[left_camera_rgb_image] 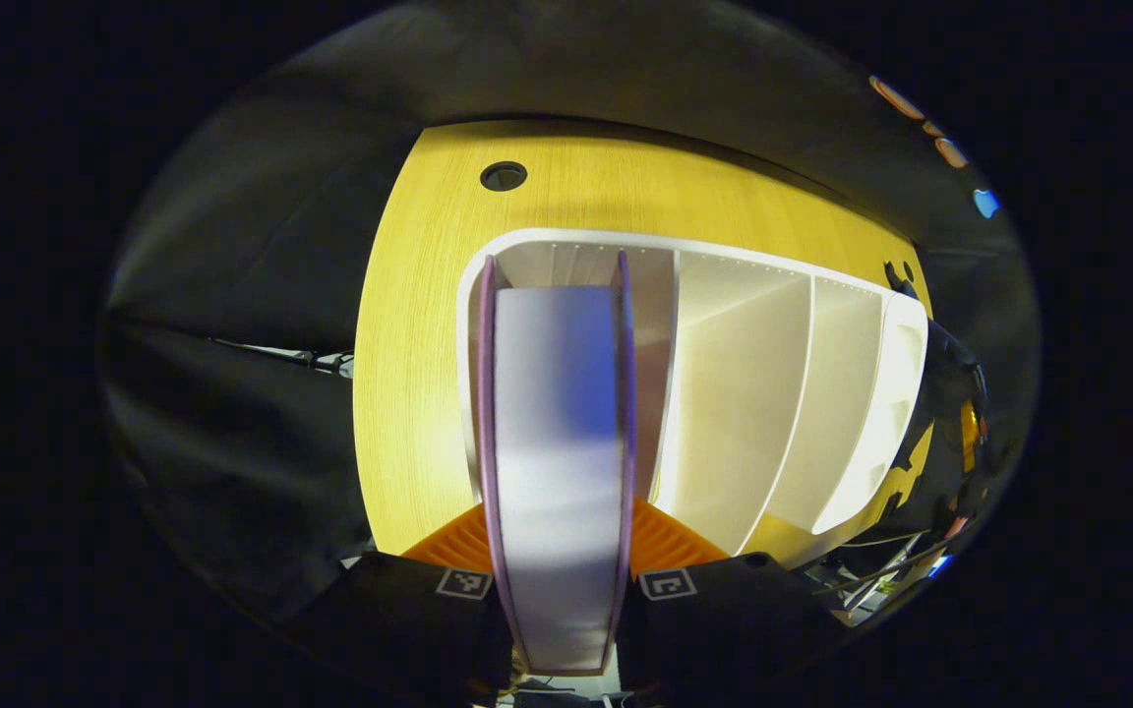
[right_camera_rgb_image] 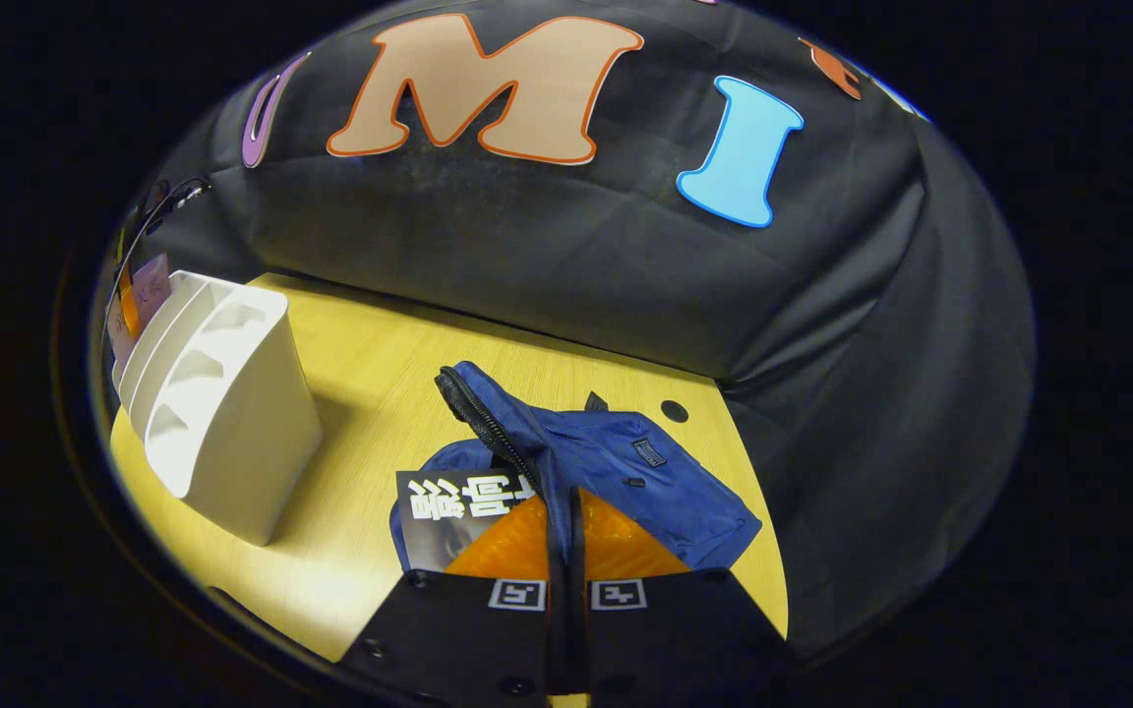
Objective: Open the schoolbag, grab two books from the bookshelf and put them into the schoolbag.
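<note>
schoolbag: blue | bookshelf: white | table: yellow woodgrain | book: purple-edged

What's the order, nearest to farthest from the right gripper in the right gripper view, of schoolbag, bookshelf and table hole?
1. Schoolbag: its flap is pinched in the right gripper.
2. Table hole: just beyond the bag, slightly right.
3. Bookshelf: far left on the table.

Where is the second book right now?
In the left gripper view, the book stands edge-on between the left gripper fingers, over the leftmost slot of the white bookshelf on the wooden table.
</note>
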